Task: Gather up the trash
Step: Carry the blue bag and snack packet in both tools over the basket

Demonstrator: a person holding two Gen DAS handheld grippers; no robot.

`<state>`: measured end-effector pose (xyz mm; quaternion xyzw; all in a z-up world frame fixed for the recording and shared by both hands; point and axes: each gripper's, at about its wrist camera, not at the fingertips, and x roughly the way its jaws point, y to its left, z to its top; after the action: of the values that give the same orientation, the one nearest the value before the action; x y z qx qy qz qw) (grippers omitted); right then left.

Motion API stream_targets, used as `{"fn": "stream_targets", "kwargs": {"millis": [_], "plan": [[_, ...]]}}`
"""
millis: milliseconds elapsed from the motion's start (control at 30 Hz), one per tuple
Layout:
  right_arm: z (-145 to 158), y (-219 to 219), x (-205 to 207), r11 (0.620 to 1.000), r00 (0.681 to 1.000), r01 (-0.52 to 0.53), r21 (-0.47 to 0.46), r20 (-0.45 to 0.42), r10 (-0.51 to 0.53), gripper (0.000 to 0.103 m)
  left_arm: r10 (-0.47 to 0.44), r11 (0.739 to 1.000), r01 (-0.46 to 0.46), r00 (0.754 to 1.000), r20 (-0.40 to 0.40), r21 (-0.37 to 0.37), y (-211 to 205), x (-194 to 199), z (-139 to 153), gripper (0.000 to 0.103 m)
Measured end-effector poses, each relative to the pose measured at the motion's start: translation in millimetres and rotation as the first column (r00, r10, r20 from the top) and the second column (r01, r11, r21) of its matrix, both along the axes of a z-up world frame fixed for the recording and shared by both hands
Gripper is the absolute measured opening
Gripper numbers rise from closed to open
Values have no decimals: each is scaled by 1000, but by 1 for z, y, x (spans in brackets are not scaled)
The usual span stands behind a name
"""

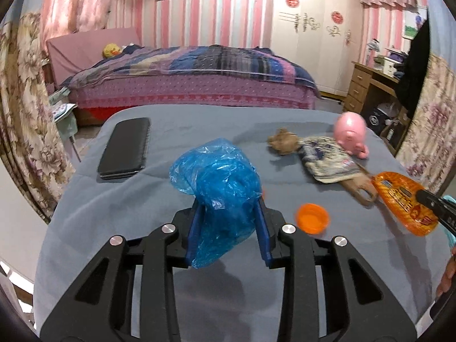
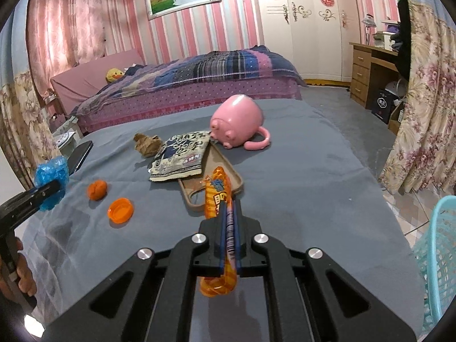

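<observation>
- Pink-striped bedroom, grey-covered surface [image 2: 299,171] with clutter around the pink pig mug [image 2: 236,122].
- Left gripper [image 1: 228,213] has its fingers clamped on a crumpled blue plastic bag [image 1: 219,176], lifted clear so it can be carried off.
- Right gripper [image 2: 229,222] pinches an orange snack wrapper [image 2: 218,193] nearer than the mug; the teal basket [image 2: 439,256] to the right is probably the bin.
- Orange cap [image 2: 120,209] left of the mug looks next.

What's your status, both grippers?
Left gripper shut on blue bag. Right gripper shut on orange wrapper. Basket at right, path open.

Grey-sheeted bed [image 2: 299,171] bears phone [image 1: 125,148], orange cap [image 2: 120,210], pink mug [image 2: 238,121], brown tray [image 2: 225,176].
</observation>
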<state>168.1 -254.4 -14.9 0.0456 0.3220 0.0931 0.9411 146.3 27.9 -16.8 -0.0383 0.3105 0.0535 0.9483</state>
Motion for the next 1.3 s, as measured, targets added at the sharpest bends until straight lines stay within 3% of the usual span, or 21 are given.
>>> {"fn": "stream_targets", "kwargs": {"millis": [133,400,767,967,1300], "plan": [[5,-12,-7,1000,1000,17,0,13,-17,5,-42,999,42,999,2,19,-26,-7,3,32],[25,-43,-31,998,997,54,-14,64,-53,5,-148,989,148,989,19,-16,-84,-10,12,32],[53,-137,-64,974,969,221,-51,125,-213,5,-292,956,294,955,56,-20,-173,2,37,32],[60,-200,-87,938,935,338,-74,143,-325,5,-380,924,382,922,76,-14,-238,11,41,32],[53,-280,-130,870,868,487,-76,150,-473,5,-553,833,553,831,50,18,-351,0,19,32]]}}
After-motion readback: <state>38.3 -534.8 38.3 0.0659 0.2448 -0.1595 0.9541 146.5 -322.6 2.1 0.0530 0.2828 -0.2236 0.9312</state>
